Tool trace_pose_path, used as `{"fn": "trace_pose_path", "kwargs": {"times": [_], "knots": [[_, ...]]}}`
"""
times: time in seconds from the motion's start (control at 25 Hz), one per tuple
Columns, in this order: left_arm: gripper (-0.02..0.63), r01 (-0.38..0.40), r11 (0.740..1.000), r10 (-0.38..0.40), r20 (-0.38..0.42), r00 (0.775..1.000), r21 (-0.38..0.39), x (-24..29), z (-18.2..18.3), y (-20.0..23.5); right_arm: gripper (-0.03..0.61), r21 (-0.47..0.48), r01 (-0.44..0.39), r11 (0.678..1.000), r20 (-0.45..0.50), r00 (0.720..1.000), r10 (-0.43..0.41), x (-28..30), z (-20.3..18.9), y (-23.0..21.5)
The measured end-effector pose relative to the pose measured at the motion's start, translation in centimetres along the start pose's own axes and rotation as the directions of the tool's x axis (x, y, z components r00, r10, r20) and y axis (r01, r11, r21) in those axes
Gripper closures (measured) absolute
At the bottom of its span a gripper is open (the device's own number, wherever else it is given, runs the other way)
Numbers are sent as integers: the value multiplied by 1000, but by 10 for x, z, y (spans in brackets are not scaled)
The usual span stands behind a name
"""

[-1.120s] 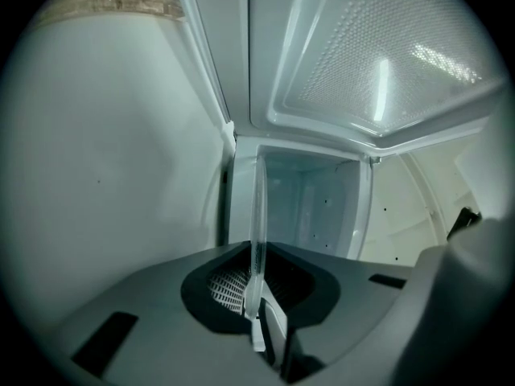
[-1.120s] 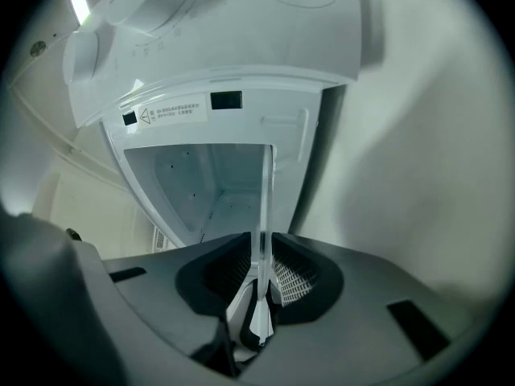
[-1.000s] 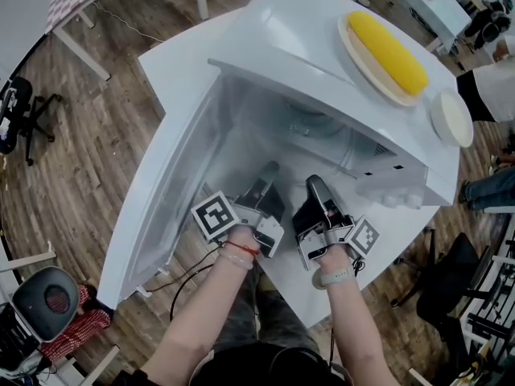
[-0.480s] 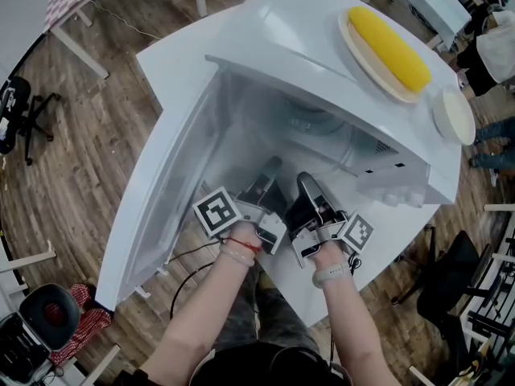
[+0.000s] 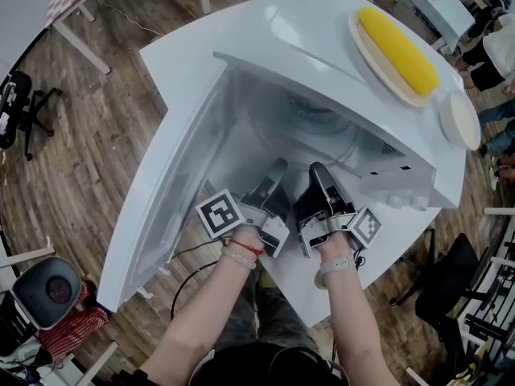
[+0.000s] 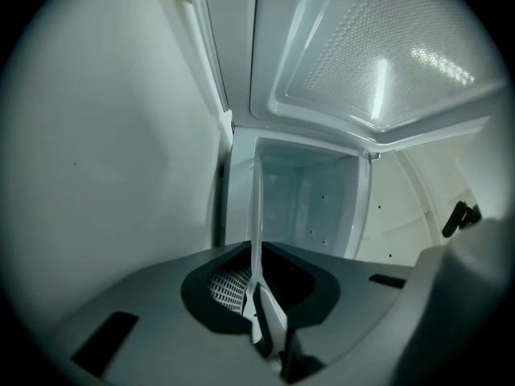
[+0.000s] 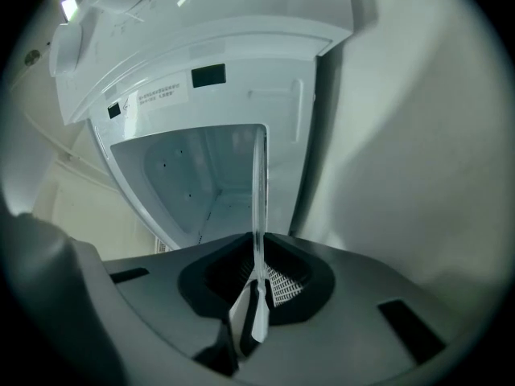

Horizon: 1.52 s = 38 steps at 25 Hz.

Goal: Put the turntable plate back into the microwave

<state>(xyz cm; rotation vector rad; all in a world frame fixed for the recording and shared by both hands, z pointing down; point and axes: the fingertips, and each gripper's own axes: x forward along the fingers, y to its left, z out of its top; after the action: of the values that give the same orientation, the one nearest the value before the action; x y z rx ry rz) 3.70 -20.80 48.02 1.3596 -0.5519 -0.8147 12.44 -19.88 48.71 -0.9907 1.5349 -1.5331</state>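
Observation:
The white microwave [image 5: 314, 55] stands with its door [image 5: 161, 191] swung open to the left. A clear glass turntable plate [image 5: 310, 127] reaches into the cavity, hard to make out against the white walls. My left gripper [image 5: 276, 169] and right gripper [image 5: 319, 172] sit side by side at the opening, each shut on the plate's near rim. In the left gripper view the glass edge [image 6: 256, 215] runs straight up from the closed left gripper [image 6: 259, 300]. The right gripper view shows the same thin glass edge [image 7: 259, 191] pinched in the right gripper [image 7: 256, 296].
On top of the microwave lie a plate with a yellow corn cob [image 5: 398, 51] and a small white dish [image 5: 460, 121]. The control knobs [image 5: 406, 199] are to the right of the opening. A stool [image 5: 47, 292] stands on the wooden floor at the lower left.
Both grippers, still holding the plate, have edged slightly further into the opening. The right gripper swung left towards the other, then back.

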Motion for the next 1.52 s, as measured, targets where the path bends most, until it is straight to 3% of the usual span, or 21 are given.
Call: {"fn": "trace_pose_path", "kwargs": {"times": [0.28,0.88,1.52], "knots": [[574,-8,1000,8,-1,1000,-12,3,2,5,526,29,4,1000,58,998,-6,10,19,6],[574,-15,999,15,-23,1000,-34,4,-3,3,529,40,96,995,119,988,-100,15,25,4],[574,-66,998,66,-53,996,-1,-4,-6,9,527,27,83,996,141,986,-86,6,24,6]]}}
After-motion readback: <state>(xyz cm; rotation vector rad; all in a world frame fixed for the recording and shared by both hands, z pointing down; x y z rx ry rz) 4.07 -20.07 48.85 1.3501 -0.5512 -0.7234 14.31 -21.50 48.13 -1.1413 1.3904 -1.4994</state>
